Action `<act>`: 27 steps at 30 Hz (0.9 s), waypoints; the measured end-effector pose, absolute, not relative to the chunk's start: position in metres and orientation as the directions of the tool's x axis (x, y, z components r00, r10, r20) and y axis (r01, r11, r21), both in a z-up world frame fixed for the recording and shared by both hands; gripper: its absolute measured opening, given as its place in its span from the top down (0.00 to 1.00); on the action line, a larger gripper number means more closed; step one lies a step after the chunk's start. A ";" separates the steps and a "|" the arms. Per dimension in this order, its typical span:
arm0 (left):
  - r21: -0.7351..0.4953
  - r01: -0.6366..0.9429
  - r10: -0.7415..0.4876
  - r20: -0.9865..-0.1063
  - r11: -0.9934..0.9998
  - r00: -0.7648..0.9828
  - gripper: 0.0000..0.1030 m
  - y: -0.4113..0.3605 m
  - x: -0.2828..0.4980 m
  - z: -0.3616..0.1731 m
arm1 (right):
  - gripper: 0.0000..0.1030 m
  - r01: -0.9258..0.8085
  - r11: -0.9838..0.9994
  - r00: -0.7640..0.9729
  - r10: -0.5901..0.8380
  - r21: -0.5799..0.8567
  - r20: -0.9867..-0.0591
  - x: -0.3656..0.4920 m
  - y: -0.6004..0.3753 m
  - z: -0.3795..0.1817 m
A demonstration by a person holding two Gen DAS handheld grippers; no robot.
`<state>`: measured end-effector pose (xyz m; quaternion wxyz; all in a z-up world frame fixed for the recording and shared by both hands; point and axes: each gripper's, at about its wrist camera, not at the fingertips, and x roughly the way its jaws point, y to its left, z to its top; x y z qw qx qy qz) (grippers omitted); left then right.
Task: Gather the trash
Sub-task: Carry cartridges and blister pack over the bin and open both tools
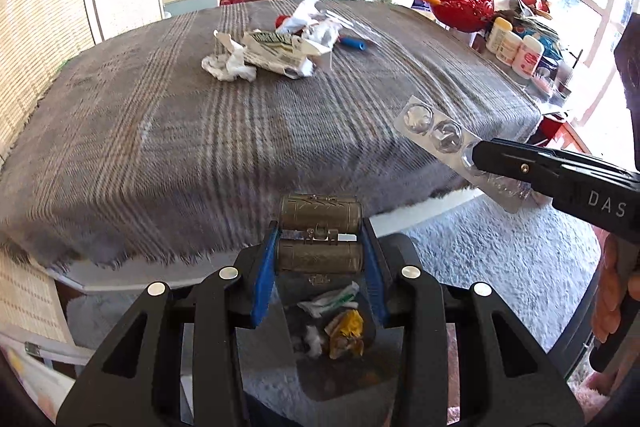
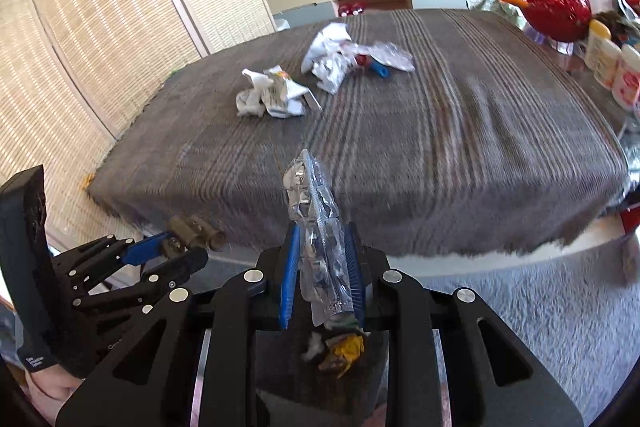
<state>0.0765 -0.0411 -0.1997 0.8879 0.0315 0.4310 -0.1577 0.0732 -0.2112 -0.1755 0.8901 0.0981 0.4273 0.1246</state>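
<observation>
My left gripper (image 1: 320, 247) is shut on the bronze metal hinge (image 1: 320, 237) of a dark bin lid, holding it over the open bin (image 1: 332, 331) with crumpled trash inside. My right gripper (image 2: 322, 259) is shut on an empty clear blister pack (image 2: 316, 211), held above the same bin (image 2: 336, 347). In the left wrist view the blister pack (image 1: 436, 135) sticks out of the right gripper's fingers (image 1: 520, 163) at the right. Crumpled paper and wrappers (image 1: 264, 55) lie on the grey striped blanket (image 1: 160, 131) at the far middle of the bed.
A blue tube (image 1: 354, 44) and a red cap (image 1: 282, 21) lie among the far trash. A side table at the right holds white bottles (image 1: 516, 49) and a red bowl (image 1: 460, 7). A grey shaggy rug (image 1: 500, 259) covers the floor. Woven panels stand at the left.
</observation>
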 end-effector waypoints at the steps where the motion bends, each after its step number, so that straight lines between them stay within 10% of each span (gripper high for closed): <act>1: -0.085 0.305 -0.255 -0.777 0.949 0.576 0.64 -0.042 0.073 -0.201 | 0.77 -0.134 0.951 0.601 0.301 0.278 -0.740 0.069 -0.211 -0.178; 27: -0.193 0.271 -0.286 -0.887 0.943 0.362 0.64 -0.050 0.040 -0.298 | 0.76 -0.034 0.959 0.412 0.269 0.281 -0.870 0.045 -0.196 -0.272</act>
